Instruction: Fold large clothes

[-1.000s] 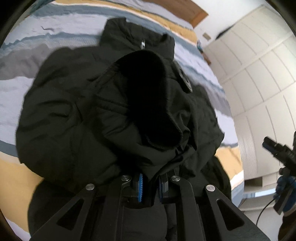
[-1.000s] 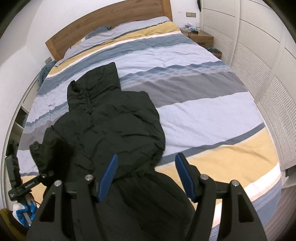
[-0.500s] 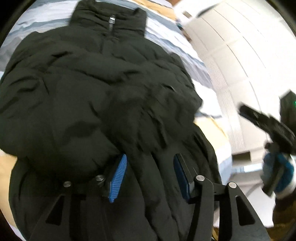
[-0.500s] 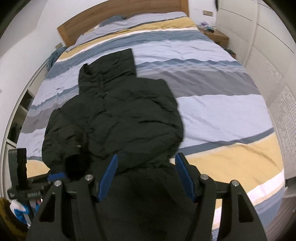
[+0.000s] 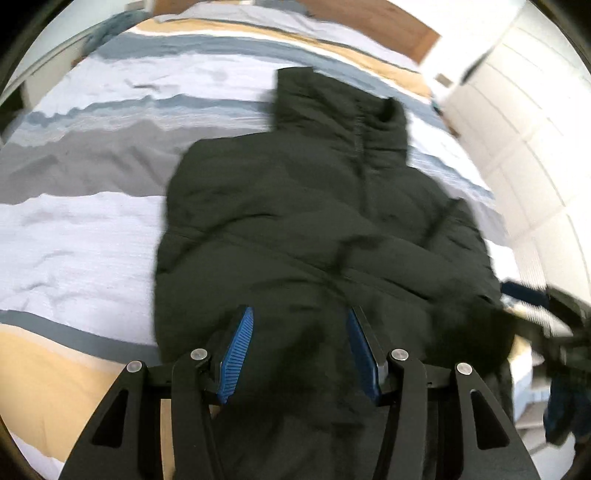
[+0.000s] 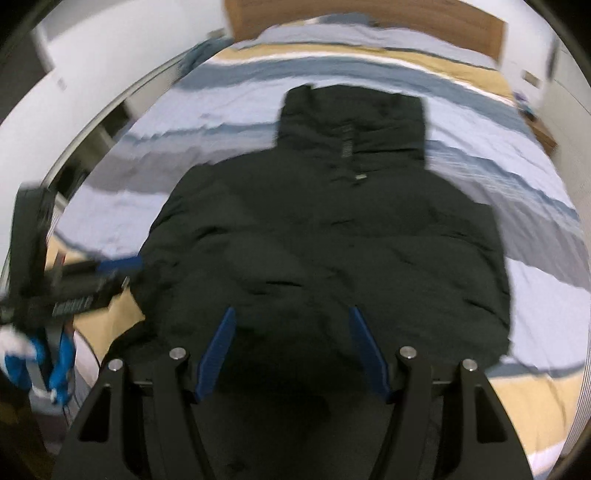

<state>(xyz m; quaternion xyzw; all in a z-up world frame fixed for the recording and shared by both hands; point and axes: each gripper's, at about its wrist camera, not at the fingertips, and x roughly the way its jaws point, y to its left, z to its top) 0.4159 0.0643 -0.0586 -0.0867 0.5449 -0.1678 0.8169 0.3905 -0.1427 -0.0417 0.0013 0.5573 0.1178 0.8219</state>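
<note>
I can't read any text from here. The side of the left gripper [image 6: 74,295], seen in my right wrist view, carries a strip of pale lettering, but motion blur smears it past reading. A small pale tag near the zip of the black jacket [image 6: 332,258] is too tiny to make out.

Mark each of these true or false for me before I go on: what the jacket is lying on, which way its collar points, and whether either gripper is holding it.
1. The black puffer jacket lies on a striped duvet. True.
2. The jacket's collar points toward the wooden headboard. True.
3. The left gripper is clamped on a sleeve. False: its jaws stand apart, with nothing pinched between them.
4. The right gripper is shut. False: its blue pads stand wide apart over the jacket.
5. The jacket hangs from a hanger. False: it lies spread on the bed.
</note>
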